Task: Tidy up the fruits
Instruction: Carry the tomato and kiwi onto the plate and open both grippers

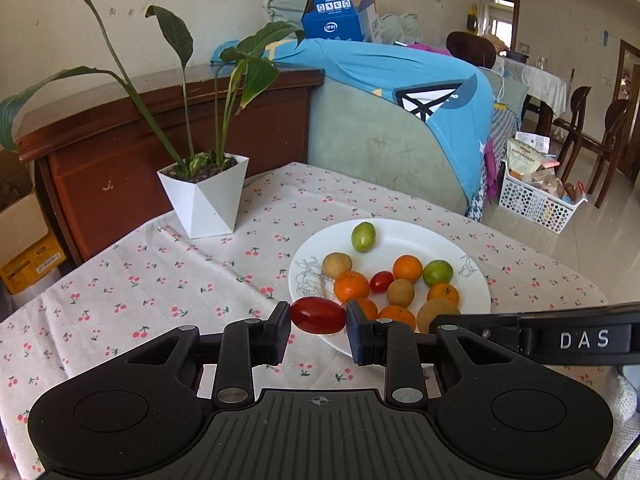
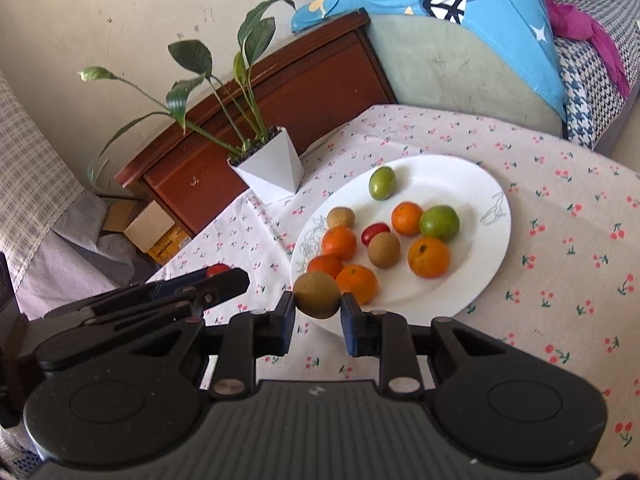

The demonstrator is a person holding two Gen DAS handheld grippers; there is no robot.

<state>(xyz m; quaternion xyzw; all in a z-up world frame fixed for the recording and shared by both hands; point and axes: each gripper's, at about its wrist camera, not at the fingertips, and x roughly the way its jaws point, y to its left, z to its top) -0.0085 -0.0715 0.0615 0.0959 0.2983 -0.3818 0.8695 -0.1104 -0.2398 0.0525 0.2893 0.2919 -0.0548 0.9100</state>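
The left gripper (image 1: 319, 316) pinches a red grape tomato (image 1: 318, 315) above the white plate's (image 1: 404, 230) 7 o'clock rim, while the right gripper (image 2: 318, 304), its side lettered "DAS", pinches a brown round fruit (image 2: 317, 294) over the plate's 6 o'clock edge

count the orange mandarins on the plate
5, all on the white plate: one at the far middle, one on the right, one on the left, and two at the near edge. More could hide behind the held brown fruit.
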